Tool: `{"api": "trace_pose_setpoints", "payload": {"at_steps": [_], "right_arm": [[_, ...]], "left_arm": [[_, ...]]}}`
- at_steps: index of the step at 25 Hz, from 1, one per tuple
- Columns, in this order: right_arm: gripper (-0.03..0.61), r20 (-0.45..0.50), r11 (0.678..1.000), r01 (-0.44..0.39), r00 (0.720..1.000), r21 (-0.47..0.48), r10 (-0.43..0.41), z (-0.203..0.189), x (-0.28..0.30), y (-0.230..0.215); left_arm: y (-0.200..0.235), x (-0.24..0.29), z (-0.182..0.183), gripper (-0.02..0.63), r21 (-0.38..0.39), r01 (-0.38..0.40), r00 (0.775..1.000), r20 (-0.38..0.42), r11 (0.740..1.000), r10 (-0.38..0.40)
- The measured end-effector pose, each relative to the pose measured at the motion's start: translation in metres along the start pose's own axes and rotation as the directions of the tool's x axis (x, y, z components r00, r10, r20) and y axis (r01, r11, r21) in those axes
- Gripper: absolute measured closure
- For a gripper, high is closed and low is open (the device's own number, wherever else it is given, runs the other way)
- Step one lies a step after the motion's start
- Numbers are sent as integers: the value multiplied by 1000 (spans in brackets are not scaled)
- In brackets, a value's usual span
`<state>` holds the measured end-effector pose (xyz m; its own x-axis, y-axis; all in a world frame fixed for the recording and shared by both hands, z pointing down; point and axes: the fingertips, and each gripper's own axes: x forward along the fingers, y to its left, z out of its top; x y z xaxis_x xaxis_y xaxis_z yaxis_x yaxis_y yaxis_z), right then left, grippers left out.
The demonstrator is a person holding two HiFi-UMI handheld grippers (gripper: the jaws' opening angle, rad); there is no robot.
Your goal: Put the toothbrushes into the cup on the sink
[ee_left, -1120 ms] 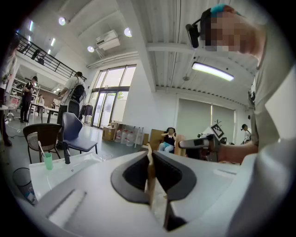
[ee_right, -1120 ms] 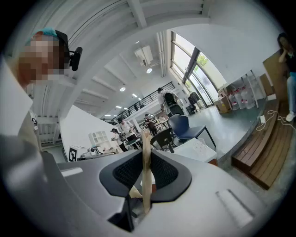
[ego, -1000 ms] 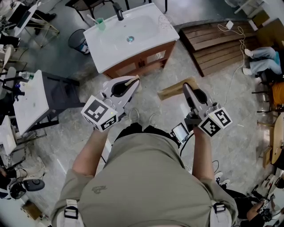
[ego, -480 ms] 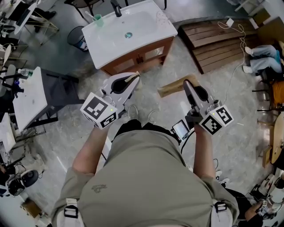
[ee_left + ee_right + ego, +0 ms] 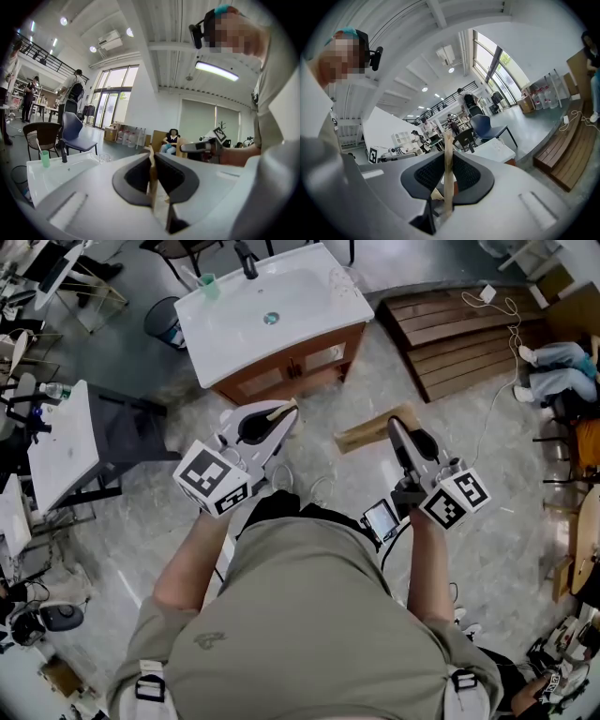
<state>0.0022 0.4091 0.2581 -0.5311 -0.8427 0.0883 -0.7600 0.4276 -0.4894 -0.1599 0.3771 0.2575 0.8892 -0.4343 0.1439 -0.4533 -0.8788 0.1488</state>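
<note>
The white sink on its wooden cabinet stands some way ahead of me, with the green cup at its back left beside the black tap. My left gripper is shut on a tan wooden toothbrush, which stands upright between its jaws. My right gripper is likewise shut on a second tan toothbrush. In the left gripper view the cup shows far left and holds one brush. Both grippers are held at waist height, well short of the sink.
A black bin sits left of the sink and a white table further left. A wooden pallet and a seated person's legs are at the right. A tan plank lies on the floor between the grippers.
The sink has shifted slightly up and left in the head view. Both grippers keep their hold and have barely moved.
</note>
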Motion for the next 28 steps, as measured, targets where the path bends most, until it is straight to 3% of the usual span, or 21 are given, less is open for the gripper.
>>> {"api": "trace_pose_setpoints", "payload": {"at_steps": [17, 28], "right_arm": [[515, -1, 1000, 11, 1000, 11, -11, 8, 16, -26], [515, 0, 999, 28, 1000, 16, -28, 17, 50, -48]], "left_arm": [[18, 22, -2, 598, -23, -7, 1000, 3, 1000, 7], [55, 45, 2, 598, -24, 8, 1000, 2, 1000, -8]]}}
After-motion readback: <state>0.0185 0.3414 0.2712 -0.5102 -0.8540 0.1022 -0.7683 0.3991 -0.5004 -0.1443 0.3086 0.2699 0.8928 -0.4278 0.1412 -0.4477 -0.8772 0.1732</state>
